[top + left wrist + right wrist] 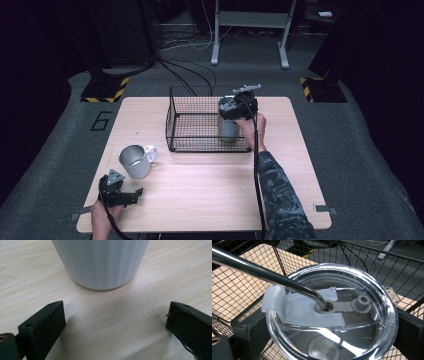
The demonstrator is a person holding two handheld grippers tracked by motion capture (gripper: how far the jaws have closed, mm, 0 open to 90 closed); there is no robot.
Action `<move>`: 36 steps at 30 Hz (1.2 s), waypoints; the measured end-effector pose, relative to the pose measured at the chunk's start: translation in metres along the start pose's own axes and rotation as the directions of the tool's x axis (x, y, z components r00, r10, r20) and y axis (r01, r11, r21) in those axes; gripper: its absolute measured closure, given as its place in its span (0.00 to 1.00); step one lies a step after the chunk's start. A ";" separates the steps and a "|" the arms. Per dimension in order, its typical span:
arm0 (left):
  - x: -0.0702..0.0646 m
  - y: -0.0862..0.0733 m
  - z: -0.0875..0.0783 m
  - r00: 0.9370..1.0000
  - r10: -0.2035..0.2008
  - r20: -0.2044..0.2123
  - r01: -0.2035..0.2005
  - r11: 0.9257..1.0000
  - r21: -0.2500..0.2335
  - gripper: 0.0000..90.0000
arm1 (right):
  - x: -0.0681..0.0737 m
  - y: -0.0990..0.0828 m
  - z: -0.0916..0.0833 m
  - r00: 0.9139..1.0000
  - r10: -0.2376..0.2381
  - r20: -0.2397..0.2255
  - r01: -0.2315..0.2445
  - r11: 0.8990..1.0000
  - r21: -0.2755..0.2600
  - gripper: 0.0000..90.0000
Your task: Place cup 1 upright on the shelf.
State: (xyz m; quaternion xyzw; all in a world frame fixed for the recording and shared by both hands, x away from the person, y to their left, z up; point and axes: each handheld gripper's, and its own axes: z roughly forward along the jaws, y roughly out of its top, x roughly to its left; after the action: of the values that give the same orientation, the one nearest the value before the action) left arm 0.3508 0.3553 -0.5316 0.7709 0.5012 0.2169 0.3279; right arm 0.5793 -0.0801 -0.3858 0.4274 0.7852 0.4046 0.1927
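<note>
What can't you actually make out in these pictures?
- Tumbler body: in the right gripper view its clear lid hides it; in the high view the right tongs and hand cover most of it.
- Whether it rests on the basket floor: too small to tell.
- White mug: in the left gripper view the top edge cuts off its rim and handle.
- Straw: its upper end runs off the frame.

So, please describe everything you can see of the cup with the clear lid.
The tumbler stands upright inside the wire basket, at its right end. Its body looks like grey metal. A clear plastic lid with a translucent flap covers it, and a bent steel straw enters the lid's hole. The right gripper has its jaws at both sides of the lid.
</note>
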 end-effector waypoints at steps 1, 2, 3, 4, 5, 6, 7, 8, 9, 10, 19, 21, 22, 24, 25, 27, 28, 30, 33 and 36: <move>0.000 0.000 0.000 1.000 -0.001 0.000 0.001 1.000 0.002 0.02 | 0.000 -0.001 0.001 1.000 0.001 -0.003 -0.001 1.000 -0.001 0.04; 0.000 0.000 0.000 1.000 -0.001 0.000 0.001 1.000 0.002 0.02 | 0.000 -0.001 0.001 1.000 0.003 -0.002 -0.003 1.000 0.002 0.04; 0.000 0.000 0.000 1.000 0.000 0.000 0.000 1.000 0.001 0.02 | 0.000 -0.002 0.002 1.000 0.008 0.000 -0.008 1.000 0.002 0.04; 0.000 0.000 0.000 1.000 -0.001 0.000 0.001 1.000 0.001 0.02 | 0.000 -0.002 0.002 1.000 0.007 -0.001 -0.007 1.000 0.001 0.04; 0.000 0.000 0.000 1.000 -0.001 0.000 0.001 1.000 0.001 0.02 | 0.000 -0.002 0.003 1.000 0.005 0.001 -0.005 1.000 0.002 0.04; 0.000 0.000 0.000 1.000 -0.001 0.000 0.001 1.000 0.001 0.02 | 0.000 -0.002 0.003 1.000 0.005 0.001 -0.005 1.000 0.002 0.04; 0.000 0.000 0.000 1.000 -0.001 0.000 0.001 1.000 0.002 0.02 | -0.001 -0.002 0.003 1.000 0.000 0.003 0.000 1.000 -0.002 0.04; 0.000 0.000 0.000 1.000 -0.001 0.000 0.001 1.000 0.001 0.02 | -0.001 -0.003 0.004 1.000 -0.003 0.009 0.003 1.000 -0.003 0.04; 0.000 0.000 0.000 1.000 -0.001 0.000 0.001 1.000 0.001 0.02 | -0.001 -0.003 0.004 1.000 -0.004 0.011 0.004 1.000 0.002 0.04; 0.000 0.000 0.000 1.000 -0.001 0.000 0.001 1.000 0.001 0.02 | -0.001 -0.004 0.004 1.000 -0.005 0.014 0.005 1.000 0.001 0.04; 0.000 0.000 0.000 1.000 0.002 0.000 -0.002 1.000 0.003 0.02 | -0.004 -0.010 0.004 1.000 0.010 0.023 -0.010 1.000 -0.004 0.04; 0.000 0.000 0.000 1.000 0.002 -0.001 -0.002 1.000 0.003 0.02 | -0.006 -0.012 0.003 1.000 0.018 0.022 -0.017 1.000 -0.020 0.04; 0.000 0.000 0.000 1.000 0.001 -0.001 -0.001 1.000 0.003 0.02 | -0.006 -0.013 0.002 0.999 0.026 0.020 -0.026 0.999 -0.020 0.04; 0.000 0.000 0.000 1.000 0.002 0.000 -0.002 1.000 0.003 0.02 | -0.004 -0.014 0.002 1.000 0.006 0.015 -0.005 1.000 -0.021 0.04; 0.000 0.000 0.000 1.000 0.001 0.000 -0.001 1.000 0.002 0.02 | -0.004 -0.014 0.002 1.000 -0.001 0.016 0.001 1.000 -0.021 0.04; 0.000 0.000 0.000 1.000 0.001 -0.001 -0.001 1.000 0.000 0.02 | -0.003 -0.013 0.002 1.000 -0.014 0.014 0.014 1.000 -0.015 0.04; 0.000 0.000 0.000 1.000 0.002 -0.001 -0.002 1.000 0.003 0.02 | -0.003 -0.013 0.001 1.000 -0.012 0.015 0.012 1.000 -0.014 0.04; -0.001 0.000 0.001 1.000 0.000 -0.007 0.000 1.000 -0.009 0.02 | -0.005 -0.013 0.001 1.000 -0.009 0.009 0.009 1.000 -0.014 0.04; -0.001 0.000 0.000 1.000 -0.001 -0.006 0.001 1.000 -0.006 0.02 | -0.004 -0.013 0.001 1.000 -0.011 0.010 0.011 1.000 -0.008 0.04; 0.000 0.000 0.000 1.000 0.000 -0.006 -0.001 1.000 -0.008 0.02 | -0.003 -0.012 0.000 1.000 -0.008 0.013 0.008 1.000 0.000 0.03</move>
State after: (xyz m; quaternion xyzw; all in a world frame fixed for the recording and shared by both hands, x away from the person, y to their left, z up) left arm 0.3508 0.3548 -0.5321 0.7691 0.5012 0.2212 0.3293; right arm 0.5745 -0.0862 -0.3957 0.4268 0.7856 0.4011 0.1993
